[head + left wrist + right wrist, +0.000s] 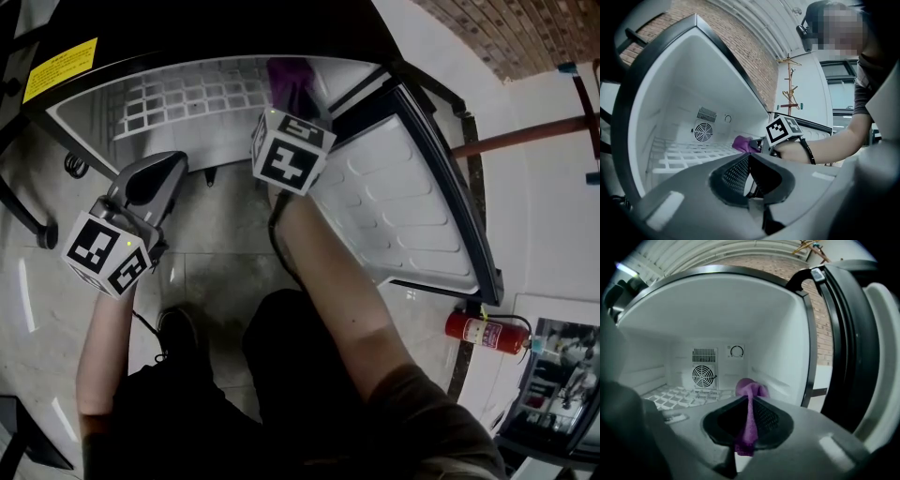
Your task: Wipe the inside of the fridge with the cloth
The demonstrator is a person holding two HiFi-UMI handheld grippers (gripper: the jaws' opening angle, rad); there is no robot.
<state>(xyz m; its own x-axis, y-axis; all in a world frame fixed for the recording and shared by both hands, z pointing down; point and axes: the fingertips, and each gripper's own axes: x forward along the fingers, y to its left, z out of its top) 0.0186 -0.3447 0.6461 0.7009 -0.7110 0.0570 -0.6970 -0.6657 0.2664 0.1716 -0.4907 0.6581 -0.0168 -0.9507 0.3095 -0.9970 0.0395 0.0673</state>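
Note:
The small fridge (94,103) stands open with a white wire shelf (187,98) inside. A purple cloth (750,420) is pinched between the jaws of my right gripper (749,398), which is shut on it; the cloth's free end bunches past the tips, just inside the fridge mouth near the right wall. In the head view the cloth (289,80) shows above the right gripper's marker cube. My left gripper (749,157) is shut on nothing and sits outside the fridge, left of and below the right gripper (761,143). In the head view the left gripper (161,169) hovers over the floor.
The fridge door (403,206) hangs open to the right. A fan grille (703,376) and a dial (736,351) sit on the back wall. A red fire extinguisher (483,330) lies on the floor at right. A coat stand (790,89) rises behind.

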